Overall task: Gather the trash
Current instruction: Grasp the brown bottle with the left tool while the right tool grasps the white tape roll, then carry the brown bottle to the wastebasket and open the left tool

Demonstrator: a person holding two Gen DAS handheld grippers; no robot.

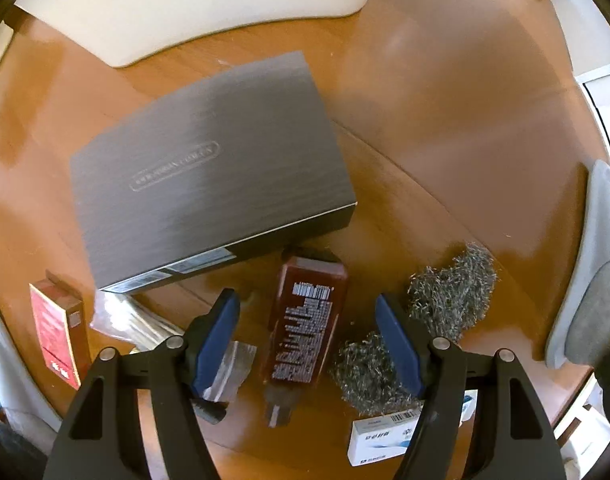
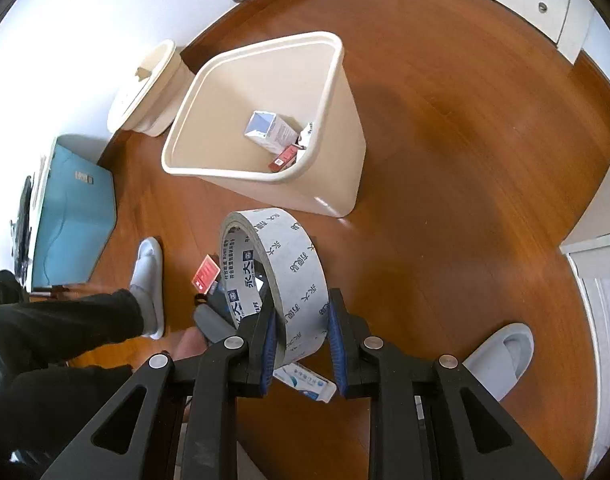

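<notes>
In the left wrist view my left gripper is open and empty above a dark red flat box lying on the wooden floor between its fingers. Steel wool lies to its right, a clear plastic wrapper to its left. In the right wrist view my right gripper is shut on a roll of white tape, held above the floor in front of a cream waste bin. The bin holds a white carton and a red packet.
A large dark grey box, a red box and a white medicine box lie on the floor. A second small bin, a teal case, grey slippers and the person's leg are nearby.
</notes>
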